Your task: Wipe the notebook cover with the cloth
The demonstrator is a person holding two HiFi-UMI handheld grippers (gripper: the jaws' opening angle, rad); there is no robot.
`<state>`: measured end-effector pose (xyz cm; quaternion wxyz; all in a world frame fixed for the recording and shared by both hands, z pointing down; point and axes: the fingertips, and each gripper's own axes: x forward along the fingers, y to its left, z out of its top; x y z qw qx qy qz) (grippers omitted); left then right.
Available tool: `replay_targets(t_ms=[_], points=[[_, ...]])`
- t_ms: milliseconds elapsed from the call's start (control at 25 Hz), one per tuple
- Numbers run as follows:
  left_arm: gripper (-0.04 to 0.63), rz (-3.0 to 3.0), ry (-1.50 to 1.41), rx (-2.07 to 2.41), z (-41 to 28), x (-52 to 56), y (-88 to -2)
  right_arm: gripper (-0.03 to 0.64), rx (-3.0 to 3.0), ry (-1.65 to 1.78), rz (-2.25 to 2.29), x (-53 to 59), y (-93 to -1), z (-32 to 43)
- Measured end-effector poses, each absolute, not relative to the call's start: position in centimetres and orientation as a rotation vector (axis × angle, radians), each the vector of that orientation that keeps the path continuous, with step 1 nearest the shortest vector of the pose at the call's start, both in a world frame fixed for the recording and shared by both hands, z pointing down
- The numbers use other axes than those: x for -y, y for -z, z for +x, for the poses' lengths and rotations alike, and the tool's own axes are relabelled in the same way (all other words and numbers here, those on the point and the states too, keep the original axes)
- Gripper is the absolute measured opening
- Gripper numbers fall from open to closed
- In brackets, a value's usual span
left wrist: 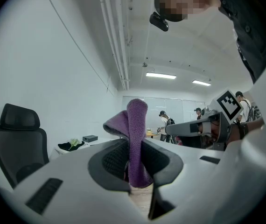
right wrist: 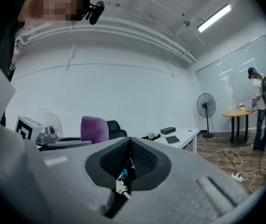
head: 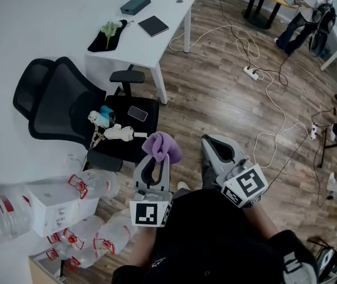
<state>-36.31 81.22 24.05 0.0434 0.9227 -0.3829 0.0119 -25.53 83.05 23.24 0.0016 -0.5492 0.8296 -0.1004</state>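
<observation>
None of the wiping looks done: the notebook lies flat on the white desk, toward its right-hand edge, well apart from both grippers, and nothing touches its cover. What is in place, as far as I can judge, is 1 step only: the cloth is already picked up. Carrying it to the desk and rubbing the cover are both left.

In the left gripper view, the left gripper has its 2 jaws pressed onto the purple cloth, which stands up in a fold between the ribbed pads and flops over above the tips. In the head view it hangs over the floor just beside the front edge of the office chair.

Beside it, the right gripper has its jaws drawn together with nothing between them.
</observation>
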Motion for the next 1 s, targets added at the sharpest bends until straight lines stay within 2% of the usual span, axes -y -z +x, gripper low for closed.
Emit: replay_targets(t_ms=[240, 1000], points=[[0.067, 2.785, -0.04, 1.216, -33.0, -76.2, -25.0, 0.003, -2.648, 0.312, -1.677, -78.0, -24.0, -22.3], [0.067, 2.733, -0.054, 1.374, -16.9, -60.5, -23.7, 0.003, -2.727, 0.336, -1.51, -61.0, -23.2, -6.4]])
